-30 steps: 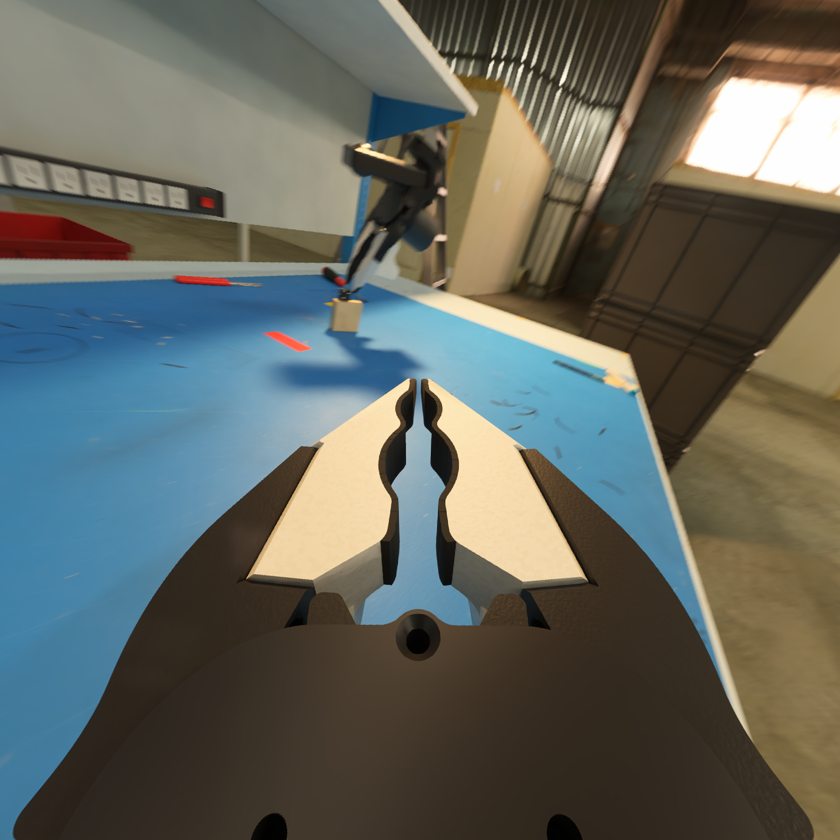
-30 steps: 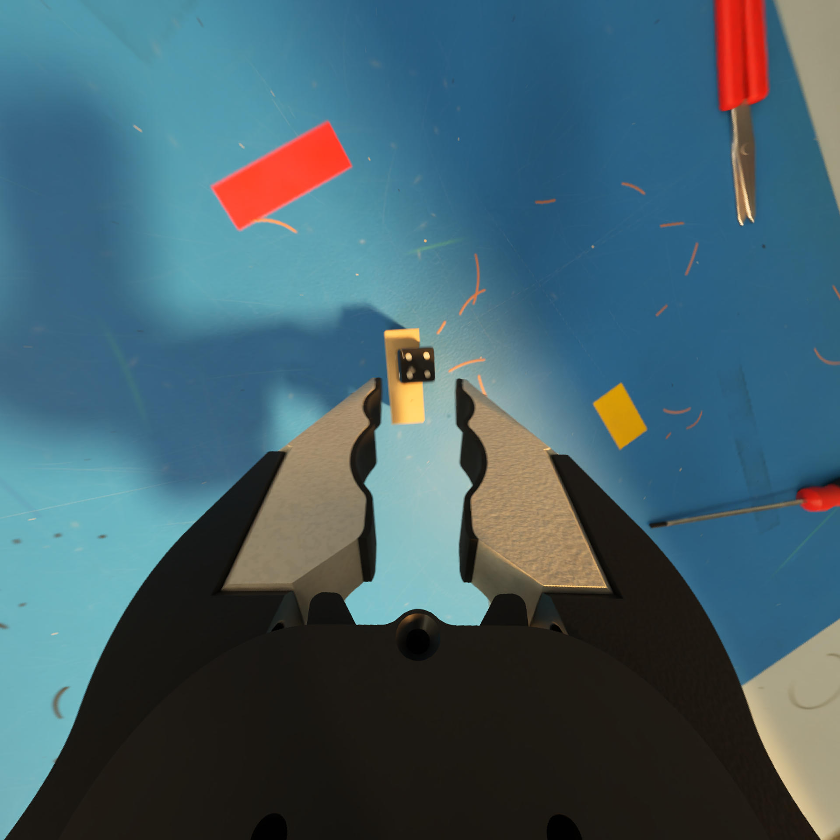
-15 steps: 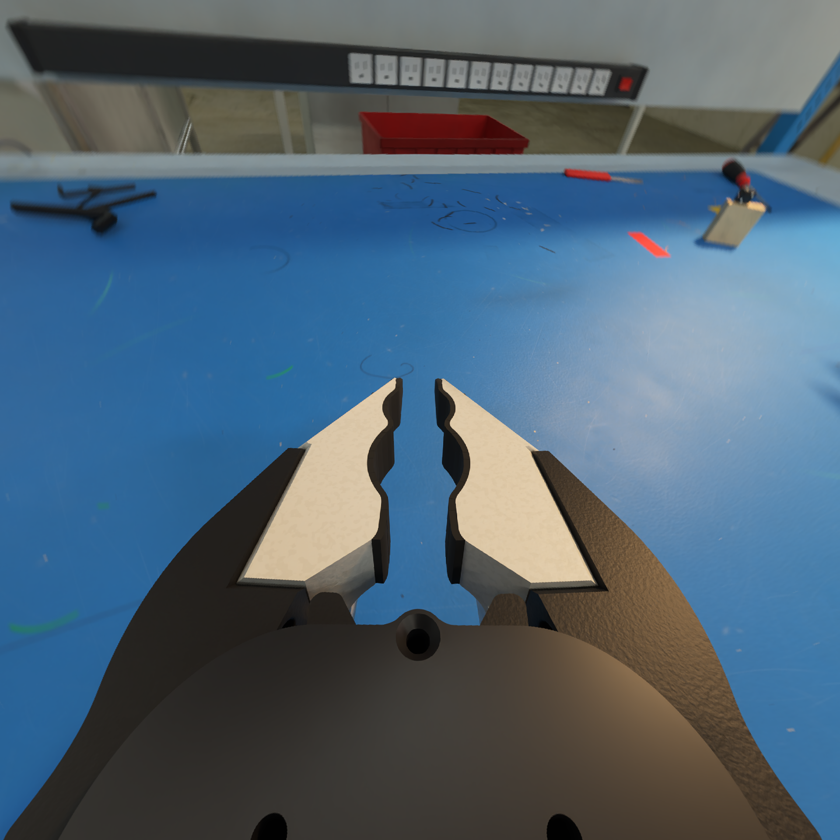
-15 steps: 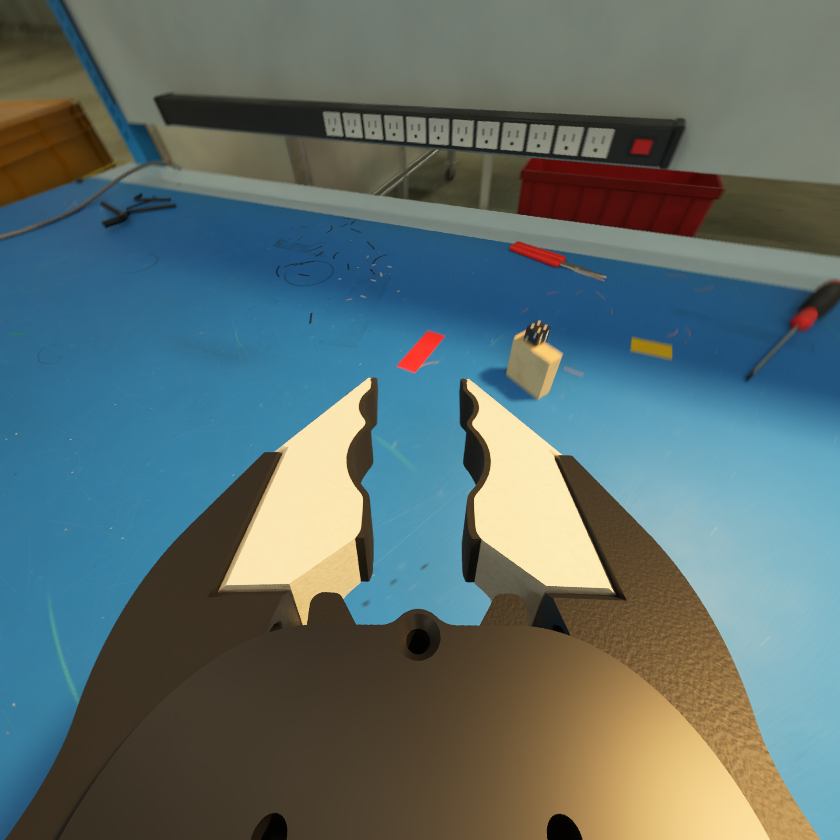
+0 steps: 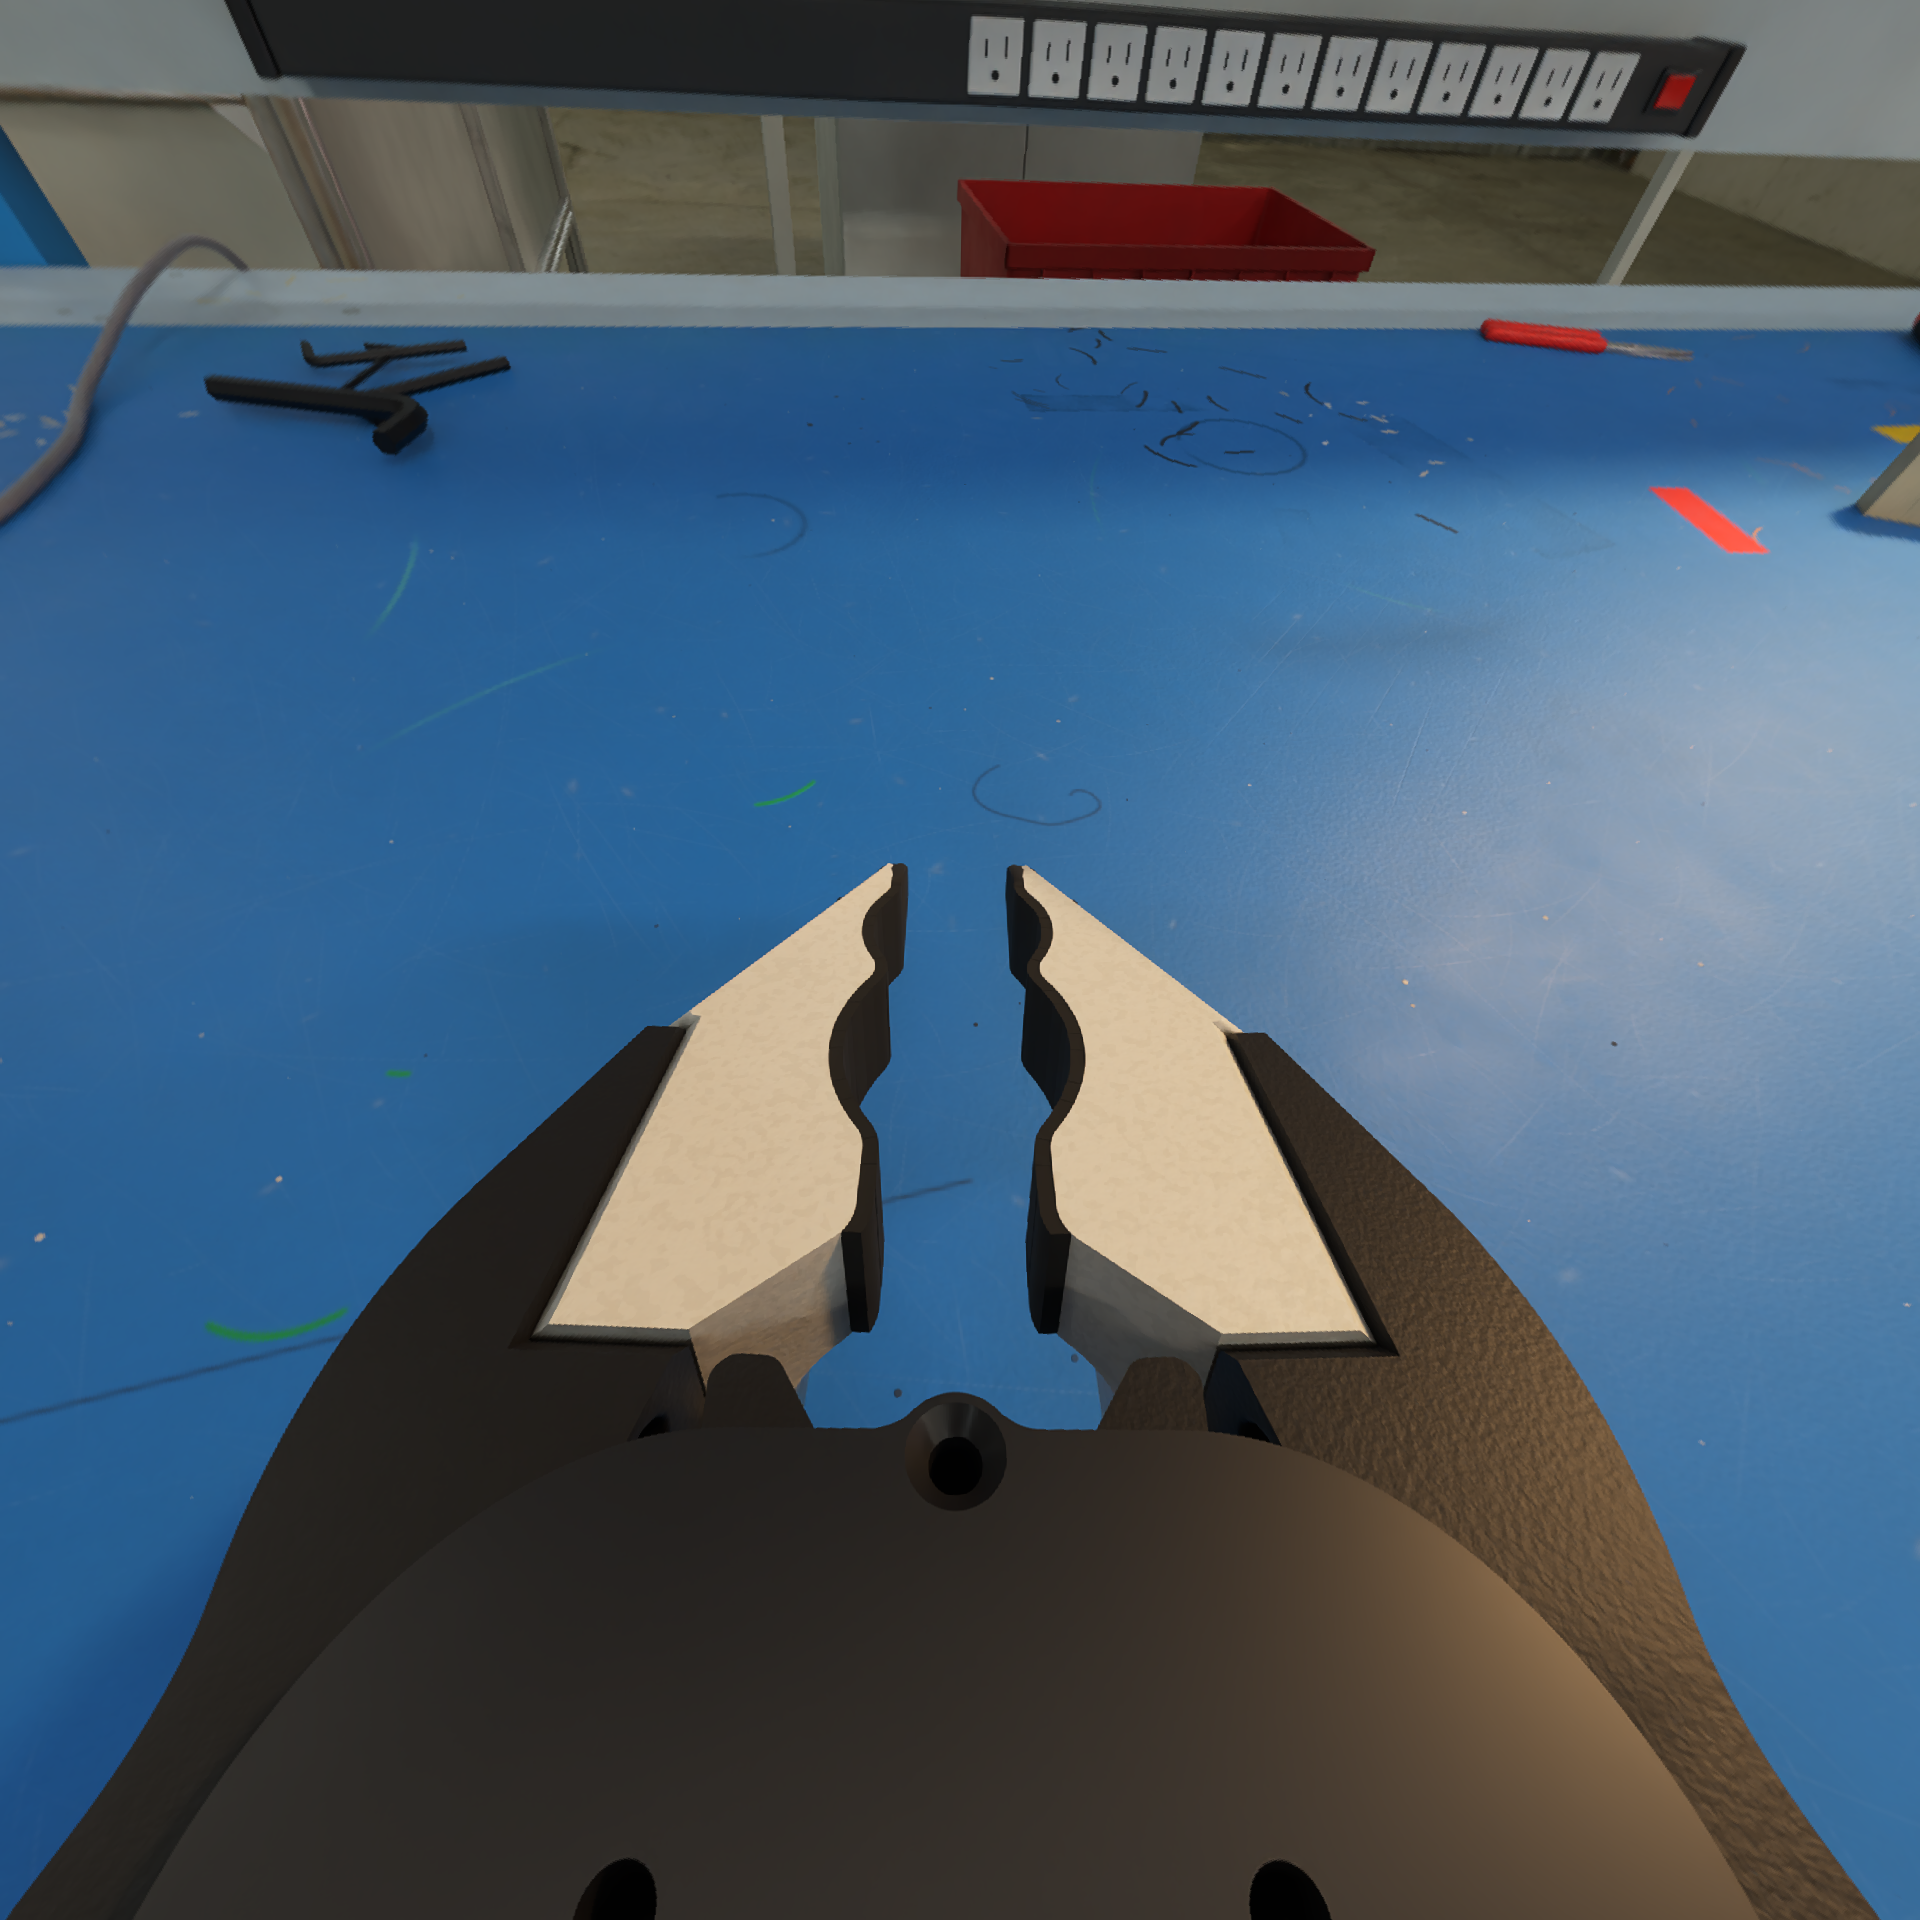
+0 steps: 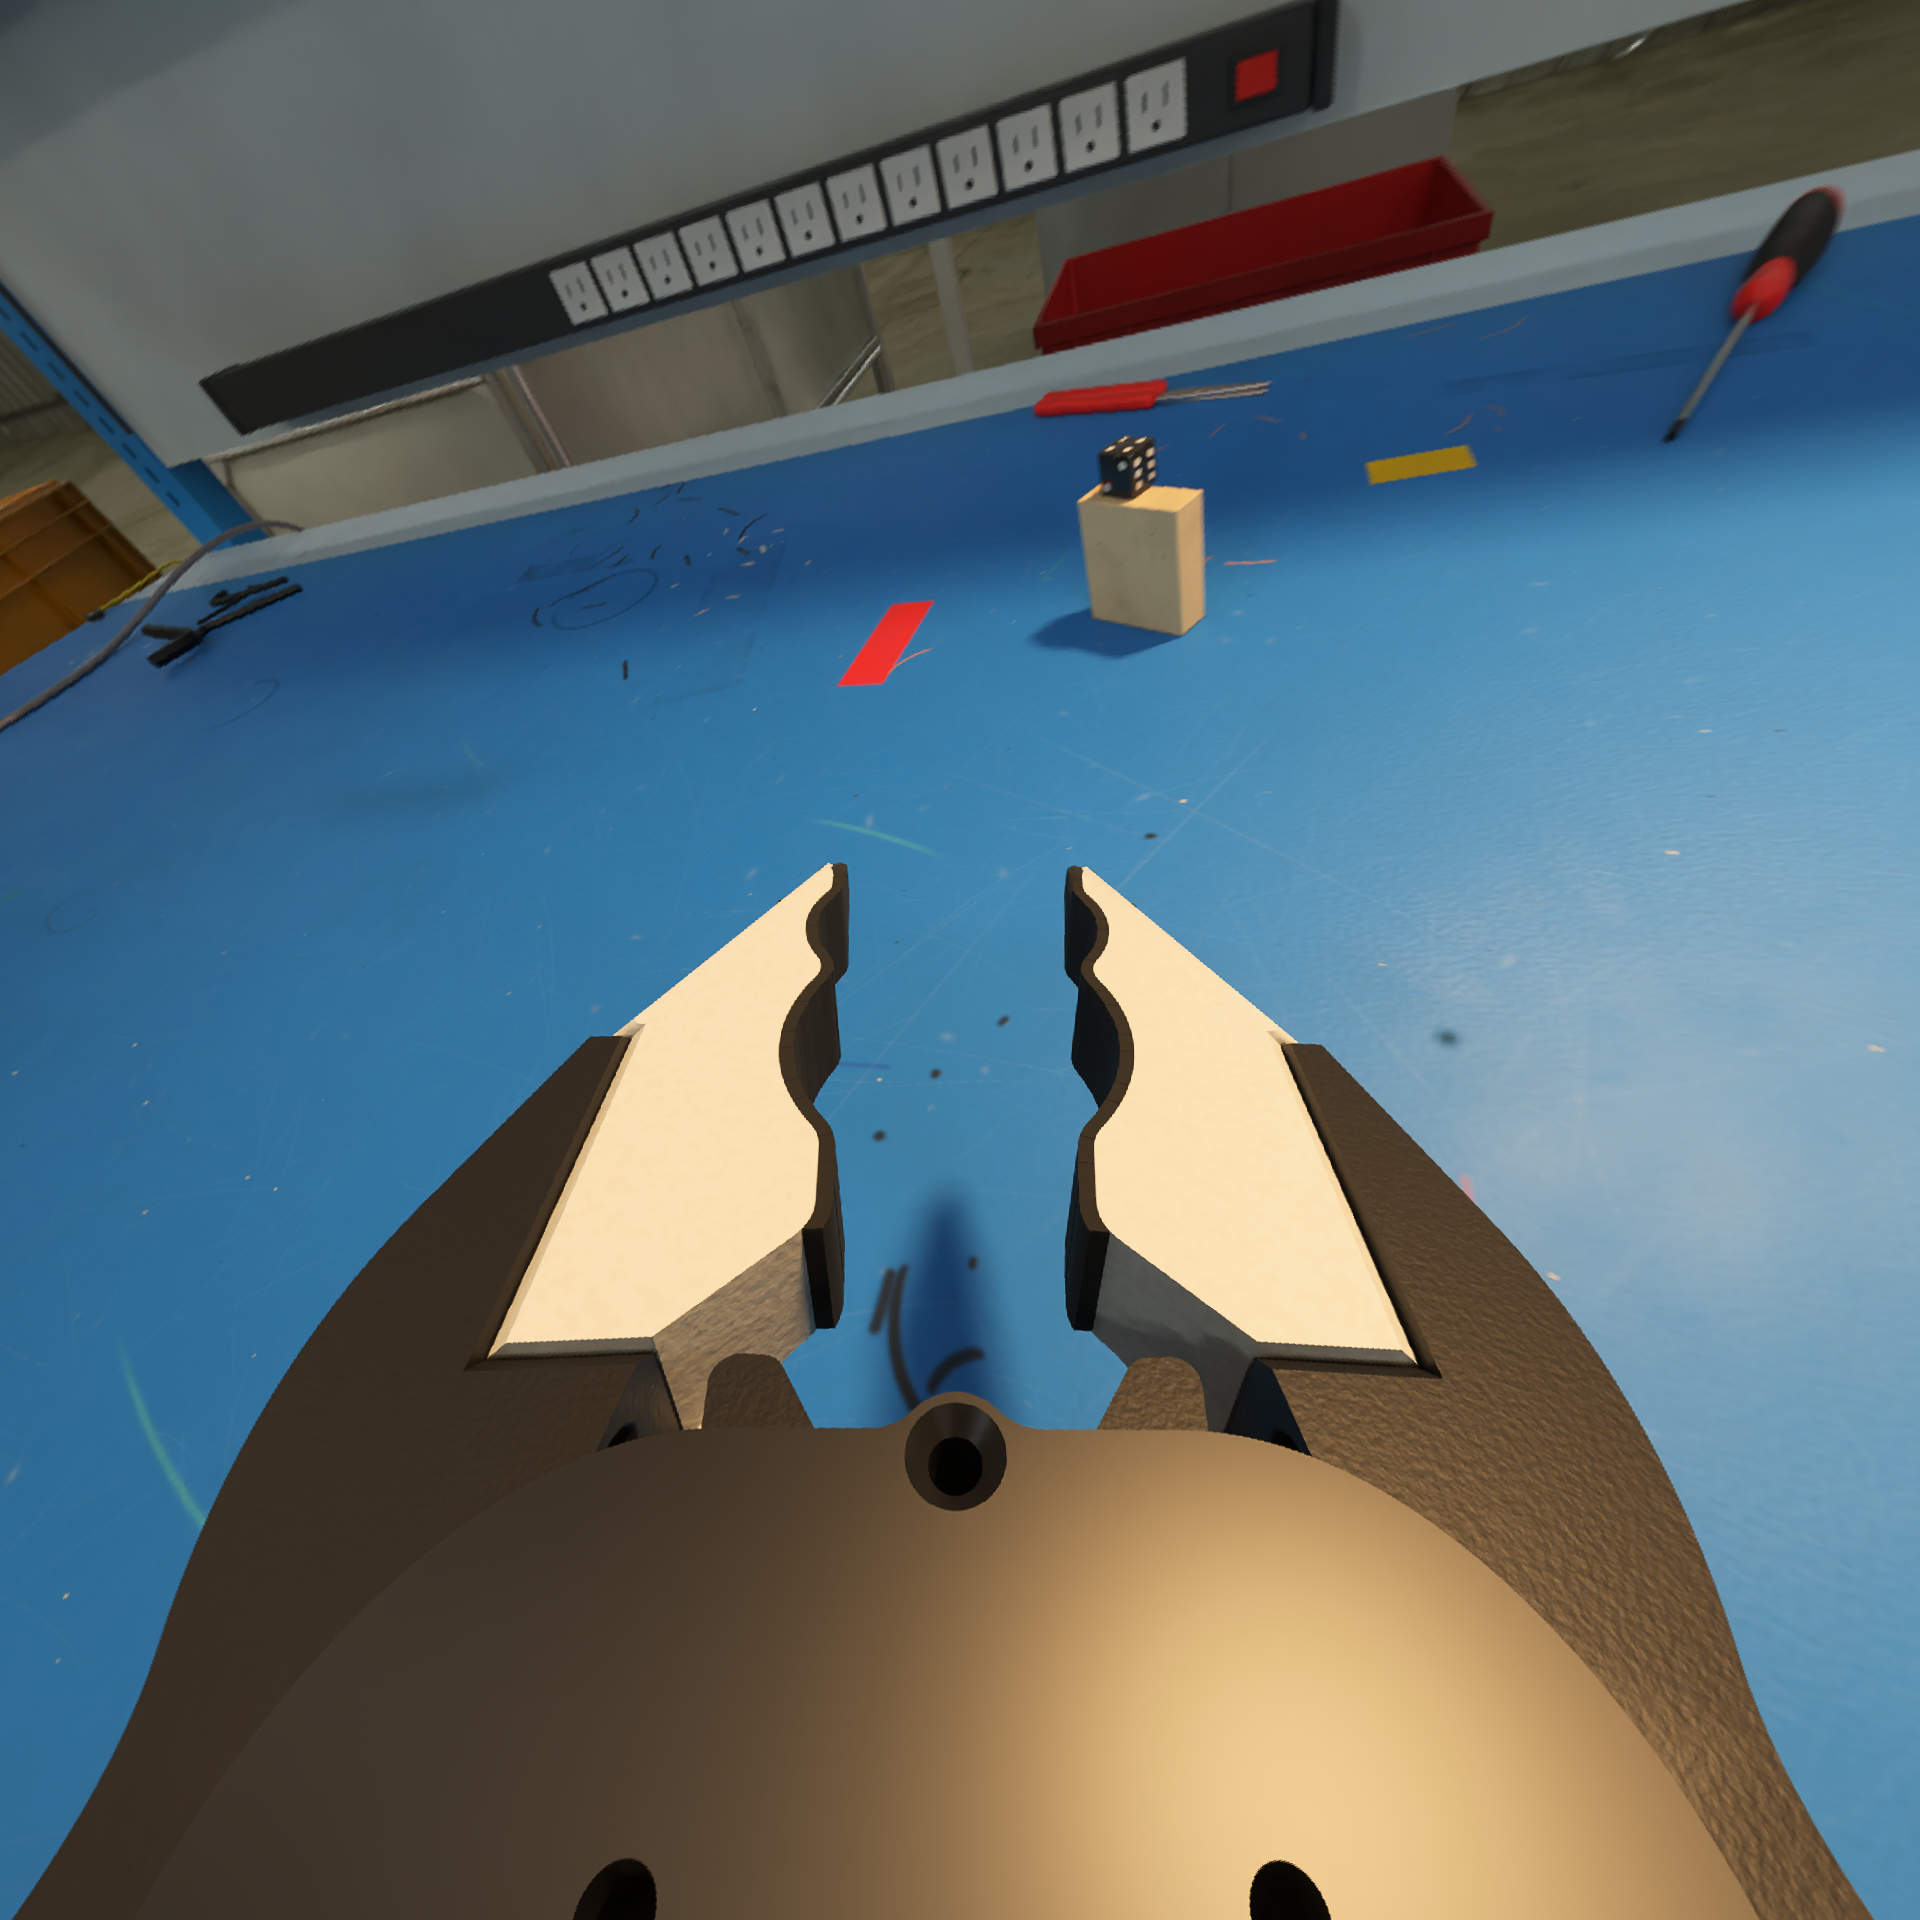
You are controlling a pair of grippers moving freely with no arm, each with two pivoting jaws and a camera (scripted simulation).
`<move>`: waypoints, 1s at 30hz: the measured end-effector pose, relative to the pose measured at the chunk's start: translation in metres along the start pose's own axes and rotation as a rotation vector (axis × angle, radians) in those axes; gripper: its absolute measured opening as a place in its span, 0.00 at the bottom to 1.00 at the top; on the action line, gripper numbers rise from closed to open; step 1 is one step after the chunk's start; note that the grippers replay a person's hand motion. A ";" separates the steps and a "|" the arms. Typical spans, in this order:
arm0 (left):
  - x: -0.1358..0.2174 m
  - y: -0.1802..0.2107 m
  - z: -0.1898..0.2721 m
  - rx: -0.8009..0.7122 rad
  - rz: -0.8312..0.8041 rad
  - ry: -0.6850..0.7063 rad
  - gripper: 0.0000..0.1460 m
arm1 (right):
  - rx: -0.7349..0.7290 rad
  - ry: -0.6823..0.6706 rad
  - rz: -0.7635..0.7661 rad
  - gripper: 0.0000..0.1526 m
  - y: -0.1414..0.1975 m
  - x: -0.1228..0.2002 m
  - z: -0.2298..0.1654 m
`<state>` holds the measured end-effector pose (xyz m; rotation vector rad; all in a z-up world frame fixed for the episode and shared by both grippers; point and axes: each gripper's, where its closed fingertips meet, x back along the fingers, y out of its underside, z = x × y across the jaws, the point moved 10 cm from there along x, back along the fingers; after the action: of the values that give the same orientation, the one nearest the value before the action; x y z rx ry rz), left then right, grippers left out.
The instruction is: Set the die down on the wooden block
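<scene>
A black die point(image 6: 1127, 465) with white pips sits on top of the pale wooden block point(image 6: 1143, 561), which stands upright on the blue table in the right wrist view. My right gripper point(image 6: 956, 868) is open and empty, well back from the block and low over the table. My left gripper point(image 5: 956, 868) is open and empty over bare blue table. Only a corner of the block point(image 5: 1896, 488) shows at the right edge of the left wrist view; the die is out of that view.
A red strip point(image 6: 885, 644) and a yellow strip point(image 6: 1420, 463) lie flat near the block. A red-handled tool point(image 6: 1107, 399) and a screwdriver point(image 6: 1756, 301) lie near the far edge. Black hex keys point(image 5: 353, 387) and a grey cable point(image 5: 73, 395) lie far left. A red bin point(image 5: 1153, 231) stands behind the table.
My right gripper has left the die on the block, pulled back and tipped level, tilting its view. My left gripper swung left toward the back wall and opened a little wider.
</scene>
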<state>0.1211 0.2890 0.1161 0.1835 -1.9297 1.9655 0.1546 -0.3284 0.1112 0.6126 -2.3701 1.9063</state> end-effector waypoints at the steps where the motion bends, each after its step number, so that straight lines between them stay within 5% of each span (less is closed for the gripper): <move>1: -0.001 0.000 0.002 -0.015 0.003 -0.004 0.12 | 0.000 0.010 0.010 0.27 -0.001 0.004 0.003; 20: -0.010 0.001 0.001 0.063 -0.028 0.061 0.09 | 0.005 -0.013 0.020 0.29 -0.004 0.000 0.004; 26: -0.011 0.001 0.006 0.053 -0.037 0.100 0.09 | 0.226 -0.126 0.131 0.35 -0.012 0.003 -0.030; 30: -0.013 0.002 0.014 0.026 -0.050 0.137 0.09 | 0.166 -0.152 0.034 0.40 -0.005 -0.018 -0.050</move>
<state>0.1302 0.2732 0.1108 0.0999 -1.7969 1.9196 0.1622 -0.2766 0.1231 0.7593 -2.3379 2.1606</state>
